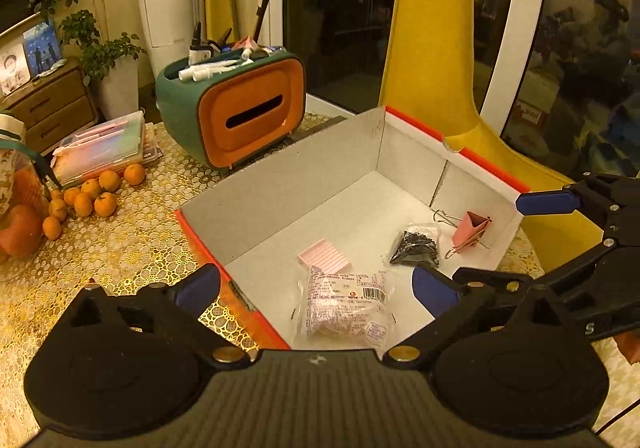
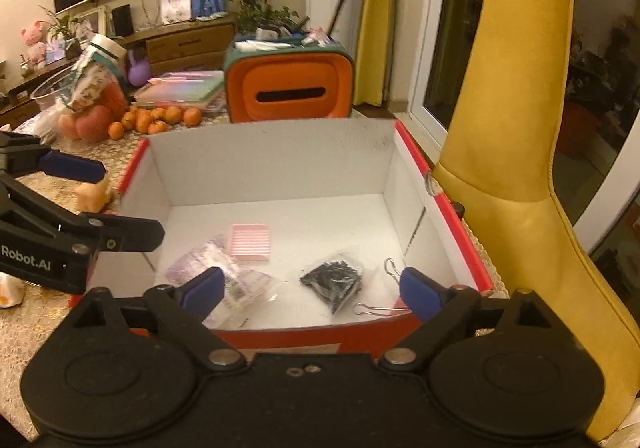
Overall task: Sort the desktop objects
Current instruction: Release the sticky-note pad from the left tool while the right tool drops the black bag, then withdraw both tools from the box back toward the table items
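Note:
A red-rimmed cardboard box (image 1: 280, 176) (image 2: 272, 160) stands open on the lace tablecloth. On its white floor lie a pink striped pad (image 1: 323, 256) (image 2: 250, 242), a clear packet with a barcode label (image 1: 346, 308) (image 2: 208, 272), a small bag of black pieces (image 1: 416, 246) (image 2: 334, 280) and a pink binder clip (image 1: 472, 232). My left gripper (image 1: 316, 290) (image 2: 132, 202) hovers open over the box's near left edge, holding nothing. My right gripper (image 2: 312, 288) (image 1: 490, 242) is open too, above the near right corner, with nothing between its pads.
Behind the box stands a green and orange tissue holder (image 1: 248, 112) (image 2: 290, 88) filled with pens. Several tangerines (image 1: 96, 196), clear plastic cases (image 1: 104, 146) and a jar (image 2: 100, 76) sit to the left. A yellow chair (image 2: 520, 188) rises close to the box's right side.

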